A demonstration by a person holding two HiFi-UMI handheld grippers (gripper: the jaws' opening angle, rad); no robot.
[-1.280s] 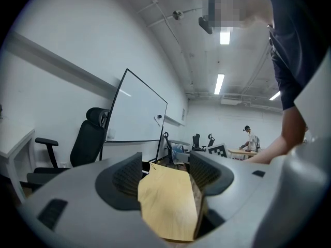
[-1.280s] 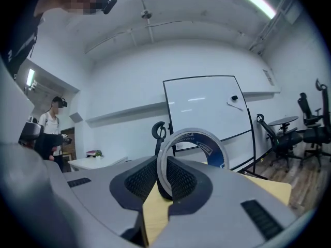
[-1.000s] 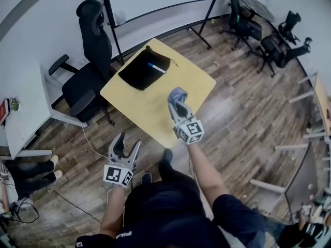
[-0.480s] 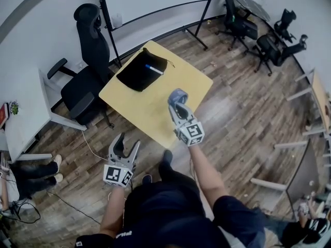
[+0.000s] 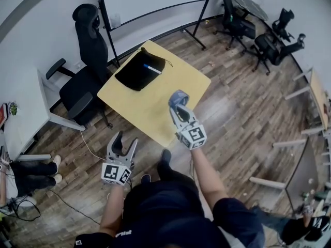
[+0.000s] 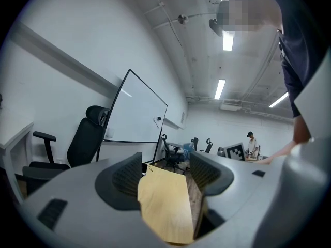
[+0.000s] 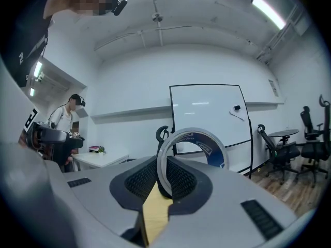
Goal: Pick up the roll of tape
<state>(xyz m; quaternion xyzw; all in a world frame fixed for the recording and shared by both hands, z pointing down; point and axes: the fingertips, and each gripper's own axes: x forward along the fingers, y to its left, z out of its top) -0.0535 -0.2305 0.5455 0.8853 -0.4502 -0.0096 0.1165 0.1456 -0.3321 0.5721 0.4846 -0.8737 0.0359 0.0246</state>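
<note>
Gripping the tape (image 5: 178, 95) upright by its wall, the right gripper (image 5: 179, 101) has its jaws clamped tight — the roll sits clear above the table's (image 5: 150, 99) near edge. The left gripper (image 5: 123, 145) hangs short of the table — jaws wide apart, empty.

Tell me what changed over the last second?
The right gripper, still shut on the roll of tape, carried it slightly up and away from the yellow table. The left gripper stayed open and empty; the black pouch and pen kept their place.
</note>
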